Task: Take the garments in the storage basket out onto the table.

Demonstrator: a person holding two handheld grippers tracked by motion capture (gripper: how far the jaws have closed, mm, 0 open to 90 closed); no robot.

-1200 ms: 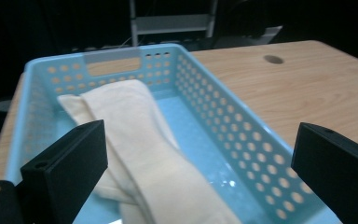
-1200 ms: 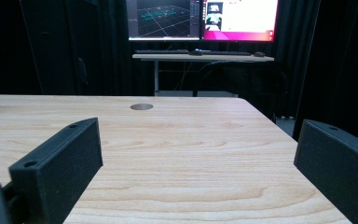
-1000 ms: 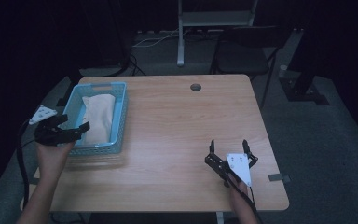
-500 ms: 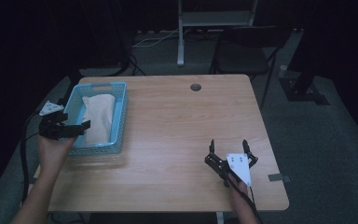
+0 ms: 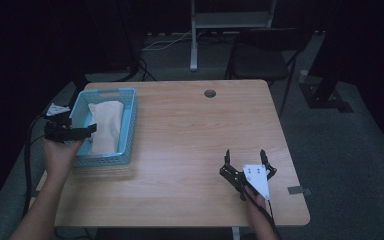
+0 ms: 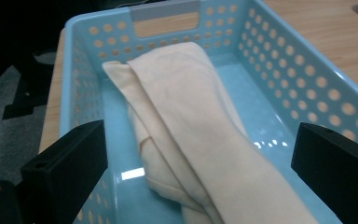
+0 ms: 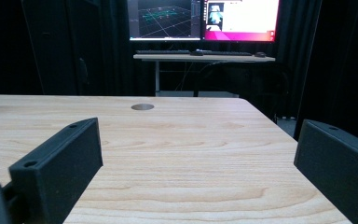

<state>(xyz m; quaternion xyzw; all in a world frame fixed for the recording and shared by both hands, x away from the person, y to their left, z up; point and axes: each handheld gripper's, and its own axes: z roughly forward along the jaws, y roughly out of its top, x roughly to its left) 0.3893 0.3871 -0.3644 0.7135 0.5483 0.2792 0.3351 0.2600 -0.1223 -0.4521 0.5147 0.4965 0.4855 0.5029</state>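
Folded cloth (image 6: 186, 130): lying in blue basket (image 5: 128, 131) at worktop (image 5: 190, 150) left edge; left hand-held gripper (image 5: 82, 131) spread above it, to be lowered astride the fold; right hand-held gripper (image 5: 245, 160) spread, idle.

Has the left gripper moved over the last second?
Yes. In the high view the left gripper has shifted toward the table's far side along the blue basket, its open jaws now aimed over the near left rim at the folded cloth.
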